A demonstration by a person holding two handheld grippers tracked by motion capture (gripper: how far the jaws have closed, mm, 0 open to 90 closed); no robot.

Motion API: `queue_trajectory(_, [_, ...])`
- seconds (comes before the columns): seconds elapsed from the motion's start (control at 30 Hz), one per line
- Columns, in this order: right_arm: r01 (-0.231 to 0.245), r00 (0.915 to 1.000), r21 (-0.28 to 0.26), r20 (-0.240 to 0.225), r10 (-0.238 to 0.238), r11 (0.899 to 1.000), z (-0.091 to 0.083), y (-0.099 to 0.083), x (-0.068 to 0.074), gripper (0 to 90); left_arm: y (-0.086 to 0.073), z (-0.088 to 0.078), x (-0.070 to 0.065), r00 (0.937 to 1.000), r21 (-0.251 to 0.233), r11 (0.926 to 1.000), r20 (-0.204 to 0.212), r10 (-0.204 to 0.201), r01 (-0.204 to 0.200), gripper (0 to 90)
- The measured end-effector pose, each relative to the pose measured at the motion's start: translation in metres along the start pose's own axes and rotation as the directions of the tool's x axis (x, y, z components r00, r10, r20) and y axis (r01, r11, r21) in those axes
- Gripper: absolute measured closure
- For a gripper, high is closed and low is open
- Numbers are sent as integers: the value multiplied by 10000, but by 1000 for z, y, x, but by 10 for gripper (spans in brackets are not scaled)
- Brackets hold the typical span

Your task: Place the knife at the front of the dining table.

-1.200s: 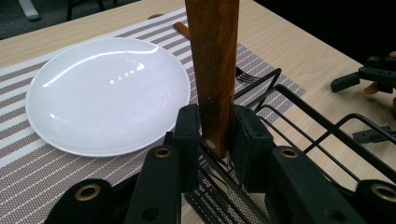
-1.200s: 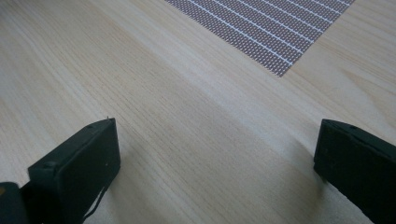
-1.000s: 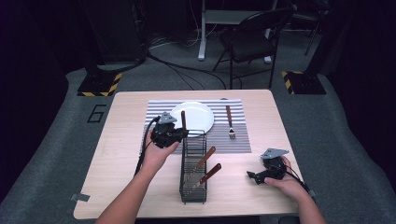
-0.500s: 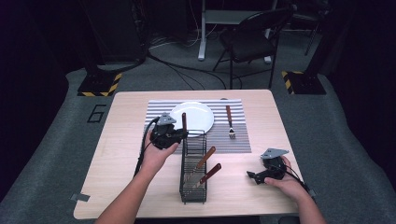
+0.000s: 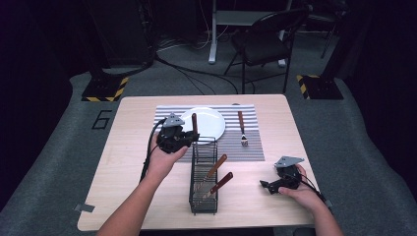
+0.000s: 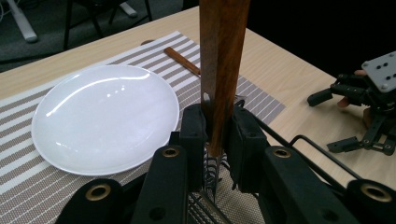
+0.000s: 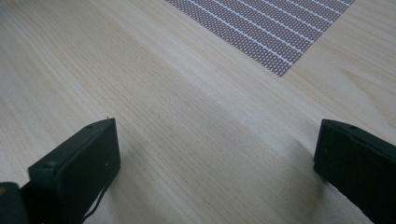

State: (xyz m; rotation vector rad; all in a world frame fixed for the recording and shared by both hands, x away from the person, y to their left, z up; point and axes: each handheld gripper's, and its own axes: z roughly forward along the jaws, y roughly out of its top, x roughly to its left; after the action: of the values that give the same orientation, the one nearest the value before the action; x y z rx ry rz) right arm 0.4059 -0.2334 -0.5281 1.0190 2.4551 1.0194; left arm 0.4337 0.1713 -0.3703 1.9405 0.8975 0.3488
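Fork (image 5: 242, 128) laid on mat (image 5: 253, 147); left gripper (image 6: 217, 135) clamps a handle (image 6: 222, 56) above rack (image 5: 204, 182) – two remain; right gripper (image 7: 215, 158) wide open, empty

I see a dim room, with light falling mainly on the pale wood counter (image 5: 147, 206). Grey carpet (image 5: 54, 162) surrounds it, marked with a dark "6" (image 5: 102, 119) off the counter's left edge. Beyond the far edge stand a black chair (image 5: 263, 44), a white desk leg (image 5: 213, 34), trailing floor cables (image 5: 187, 73), and two black bases with yellow-black hazard stripes (image 5: 102, 90).
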Motion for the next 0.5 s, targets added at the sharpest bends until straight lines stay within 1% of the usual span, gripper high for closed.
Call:
queue_trajectory(0.23, [-19,10000,-2,1,19,10000,0,0,0,0,11,-9,-1,9999,-111,9999,-35,119,-119,775])
queue_trajectory(0.33, [-1,10000,0,1,1,10000,0,0,0,0,14,-12,-2,9999,-104,9999,-37,130,-131,775])
queue_trajectory(0.4, [-8,10000,-1,5,8,10000,0,0,0,0,17,-14,-2,9999,-190,9998,-14,104,-104,775])
queue_trajectory(0.43, [-9,10000,0,4,9,10000,0,0,0,0,19,-16,-2,9999,-189,9997,-33,155,-155,775])
queue_trajectory(0.47, [-9,10000,6,-2,9,10000,0,0,0,0,20,-17,-2,10000,-232,9997,14,73,-73,775])
queue_trajectory(0.5, [4,10000,0,3,-4,10000,0,0,0,0,22,-18,-2,10000,-264,9996,9,98,-98,775])
